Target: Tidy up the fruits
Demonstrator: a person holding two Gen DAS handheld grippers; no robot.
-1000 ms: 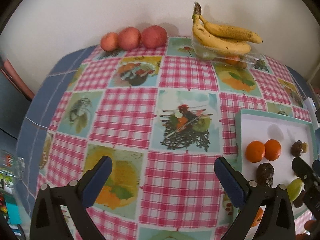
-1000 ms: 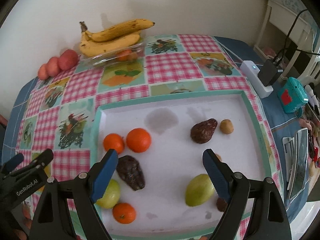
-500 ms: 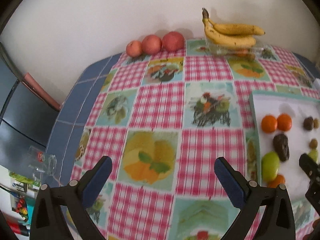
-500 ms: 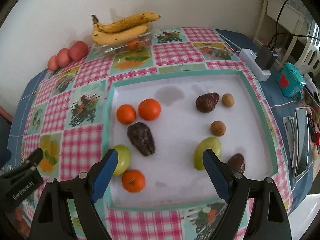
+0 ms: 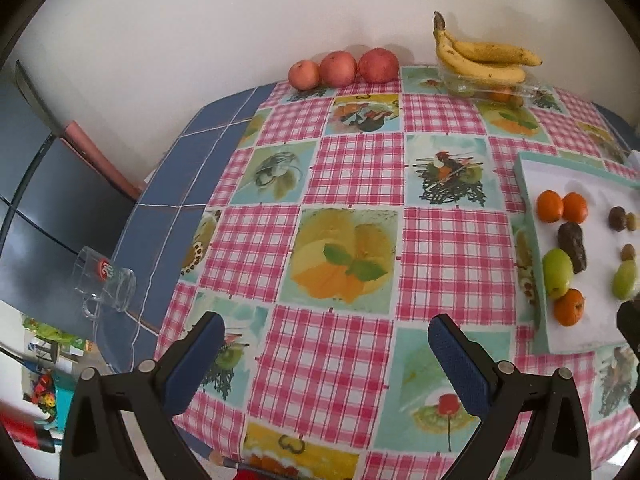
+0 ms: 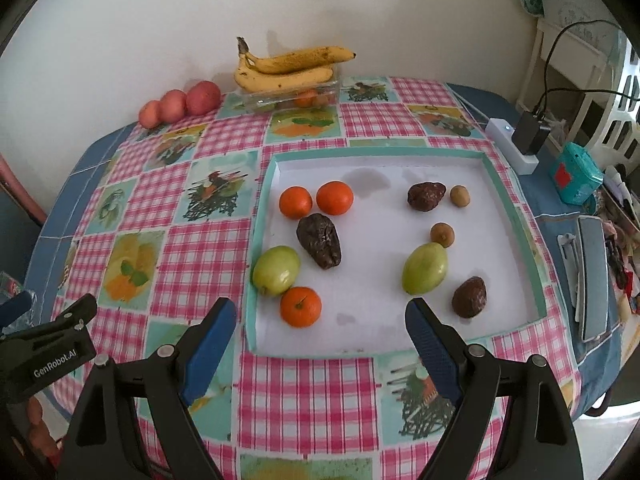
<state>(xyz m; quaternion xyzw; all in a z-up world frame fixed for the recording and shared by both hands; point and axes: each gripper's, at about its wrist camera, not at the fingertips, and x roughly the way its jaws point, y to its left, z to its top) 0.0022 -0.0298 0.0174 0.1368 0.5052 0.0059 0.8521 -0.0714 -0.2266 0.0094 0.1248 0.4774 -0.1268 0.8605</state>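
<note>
While hovering above the near table edge, both hanging with jaws spread wide, gripping nothing: left gripper [image 5: 326, 346] over bare checked cloth [image 5: 356, 172], right gripper [image 6: 320, 330] just short of the tray [image 6: 258, 216]. Lying loose on the tray's white floor: three oranges, two touching at far left [image 6: 295, 202], one at the near left [image 6: 300, 306] just beside a green fruit [image 6: 276, 270]; a dark avocado [image 6: 319, 240] between them; another green fruit [image 6: 424, 268], two more dark ones and two small brown ones towards the right. Sitting against the far wall: three apples [image 6: 180, 106], bananas [image 6: 288, 68] atop a clear box. Lying tipped at far left, off the cloth: a glass mug [image 5: 105, 284].
</note>
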